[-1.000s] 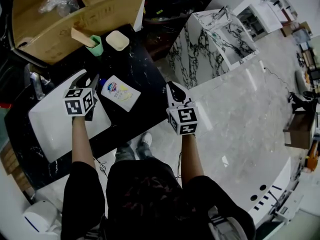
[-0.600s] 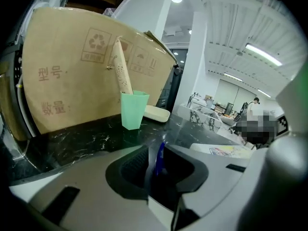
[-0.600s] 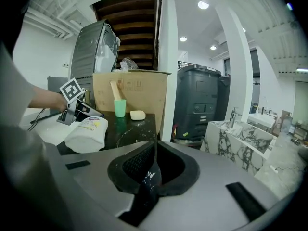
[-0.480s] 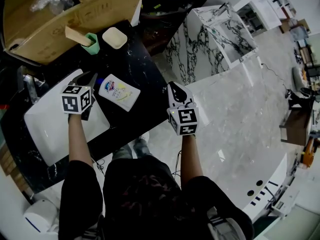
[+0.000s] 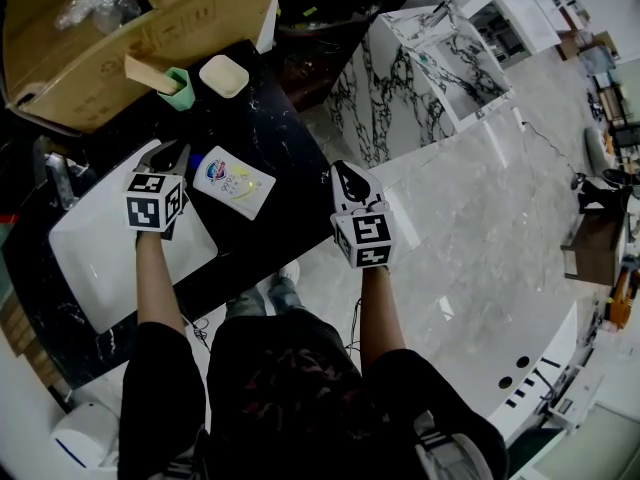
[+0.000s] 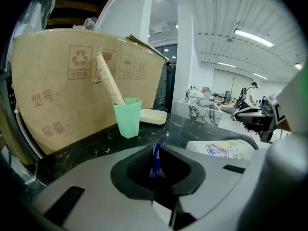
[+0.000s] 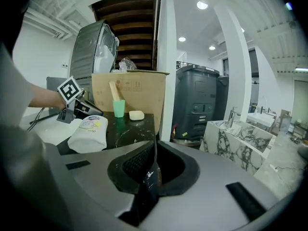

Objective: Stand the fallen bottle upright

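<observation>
The fallen bottle, white with a coloured label, lies on its side on the black marble counter; its body shows as well in the left gripper view and the right gripper view. My left gripper is at the bottle's top end. Its jaws are closing, and a thin blue piece of the bottle's cap sits pinched between the pads. My right gripper hovers past the counter's right edge, shut with nothing in it.
A green cup with a wooden stick and a cream soap dish stand behind the bottle, before a cardboard box. A white basin lies under my left arm. A marble block stands right of the counter.
The left gripper's jaws have come together at the bottle's top end. The bottle still lies flat, and the right gripper has stayed where it was.
</observation>
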{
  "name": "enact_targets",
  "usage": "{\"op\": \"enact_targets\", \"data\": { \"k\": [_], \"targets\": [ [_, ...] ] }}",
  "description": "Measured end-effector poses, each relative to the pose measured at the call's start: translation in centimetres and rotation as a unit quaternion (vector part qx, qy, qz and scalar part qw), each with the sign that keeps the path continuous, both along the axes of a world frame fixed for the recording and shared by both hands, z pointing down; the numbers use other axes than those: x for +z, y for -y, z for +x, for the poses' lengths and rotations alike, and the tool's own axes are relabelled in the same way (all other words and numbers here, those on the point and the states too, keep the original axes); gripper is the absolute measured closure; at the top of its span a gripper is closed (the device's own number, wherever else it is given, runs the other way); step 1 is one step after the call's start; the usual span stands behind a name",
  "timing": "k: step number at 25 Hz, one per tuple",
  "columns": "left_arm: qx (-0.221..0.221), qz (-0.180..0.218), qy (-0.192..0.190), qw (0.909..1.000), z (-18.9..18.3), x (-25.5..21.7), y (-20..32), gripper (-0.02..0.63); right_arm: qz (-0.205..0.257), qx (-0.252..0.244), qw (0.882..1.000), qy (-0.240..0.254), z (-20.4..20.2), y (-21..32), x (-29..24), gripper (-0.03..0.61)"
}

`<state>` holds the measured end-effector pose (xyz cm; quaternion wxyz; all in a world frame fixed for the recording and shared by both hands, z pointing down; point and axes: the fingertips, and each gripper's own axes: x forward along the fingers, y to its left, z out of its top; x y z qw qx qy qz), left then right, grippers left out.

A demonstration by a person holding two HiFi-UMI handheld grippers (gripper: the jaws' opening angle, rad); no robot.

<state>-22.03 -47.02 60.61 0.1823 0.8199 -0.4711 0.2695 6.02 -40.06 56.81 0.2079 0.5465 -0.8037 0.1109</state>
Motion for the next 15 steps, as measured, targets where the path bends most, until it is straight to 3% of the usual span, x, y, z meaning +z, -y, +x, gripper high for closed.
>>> {"op": "enact_targets", "data": {
  "k": [7, 15],
  "targets": [
    [0.004, 0.049, 0.037, 0.9981, 0.2, -3.2, 0.2, 0.560, 0.011, -0.004, 1.000, 0.008, 0.1, -0.2, -1.0, 0.563],
    [0.011, 0.115, 0.122, 0.9857, 1.1, -8.2, -0.5, 0.560, 0.034, -0.011, 0.999, 0.026, 0.4, -0.6, -3.2, 0.563]
  ]
}}
